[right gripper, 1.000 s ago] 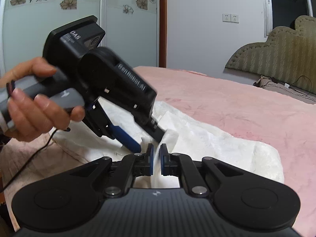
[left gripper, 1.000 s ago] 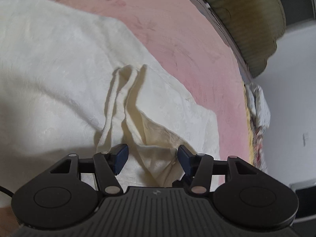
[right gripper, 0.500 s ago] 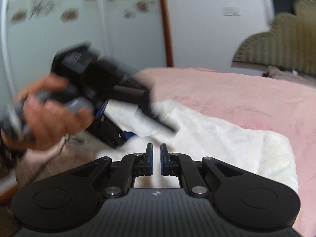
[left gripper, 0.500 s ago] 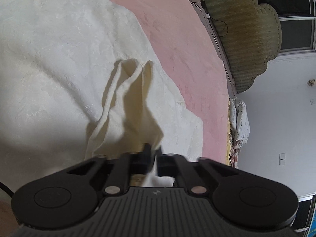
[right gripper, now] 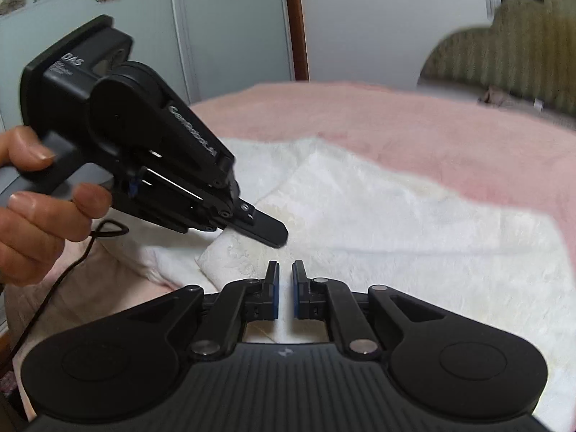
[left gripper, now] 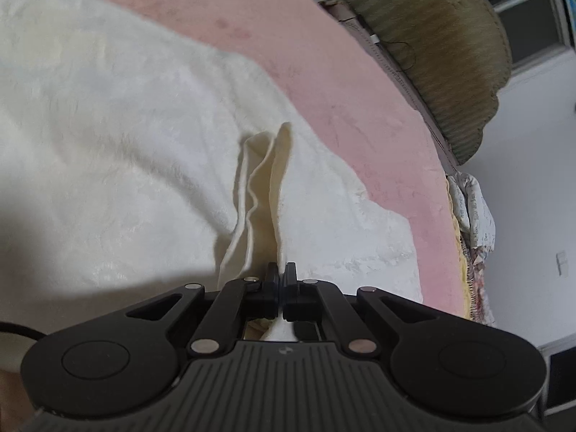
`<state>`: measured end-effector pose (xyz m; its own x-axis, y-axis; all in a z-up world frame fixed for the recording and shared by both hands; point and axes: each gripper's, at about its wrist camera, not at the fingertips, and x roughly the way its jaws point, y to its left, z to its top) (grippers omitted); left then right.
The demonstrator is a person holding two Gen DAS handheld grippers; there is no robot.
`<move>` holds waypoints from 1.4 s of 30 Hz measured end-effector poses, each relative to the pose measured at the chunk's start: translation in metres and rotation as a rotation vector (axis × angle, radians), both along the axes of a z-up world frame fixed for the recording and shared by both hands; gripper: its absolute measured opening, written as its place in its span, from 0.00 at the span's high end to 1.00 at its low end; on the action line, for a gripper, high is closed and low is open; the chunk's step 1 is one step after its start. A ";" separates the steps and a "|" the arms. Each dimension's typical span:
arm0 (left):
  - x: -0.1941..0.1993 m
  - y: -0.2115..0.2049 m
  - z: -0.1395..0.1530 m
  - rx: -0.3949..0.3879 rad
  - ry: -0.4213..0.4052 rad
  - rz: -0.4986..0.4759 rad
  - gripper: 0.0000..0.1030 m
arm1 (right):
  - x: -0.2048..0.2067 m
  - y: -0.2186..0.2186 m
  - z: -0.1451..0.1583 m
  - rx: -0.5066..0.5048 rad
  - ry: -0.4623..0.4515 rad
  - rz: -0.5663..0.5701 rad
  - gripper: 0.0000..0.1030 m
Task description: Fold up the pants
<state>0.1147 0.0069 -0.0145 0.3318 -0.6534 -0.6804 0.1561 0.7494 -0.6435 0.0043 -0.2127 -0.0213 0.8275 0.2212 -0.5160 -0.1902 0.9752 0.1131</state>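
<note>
The white pants (left gripper: 118,165) lie spread across a pink bedspread (left gripper: 360,82), filling the near and middle part of the bed in both views, with a cream strip of fabric (left gripper: 259,187) ridged up along them. In the left wrist view the left gripper (left gripper: 280,288) is clenched, its pads pinching the near end of that raised cream strip so the cloth runs straight out from between the closed fingers. In the right wrist view the right gripper (right gripper: 284,288) has its blue-padded fingers drawn nearly together with a thin gap and white cloth showing in and below it; whether the pads actually pinch the pants I cannot tell. The left hand (right gripper: 32,198) holds the left gripper's black body, which reads "DAS" on its upper housing and "GenRobot.AI" along its side, though the blur makes the smaller print under "DAS" unreadable. A ribbed olive headboard (left gripper: 442,54) stands beyond the bed
</note>
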 end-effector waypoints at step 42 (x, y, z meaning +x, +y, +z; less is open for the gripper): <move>0.011 -0.098 0.021 0.616 -0.458 -0.123 0.48 | 0.008 0.002 -0.013 -0.061 -0.007 -0.084 0.82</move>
<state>0.1261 -0.0907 0.0066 0.6169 -0.2520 -0.7456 0.4109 0.9111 0.0320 0.0128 -0.2109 -0.0341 0.8456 0.1190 -0.5204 -0.1081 0.9928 0.0514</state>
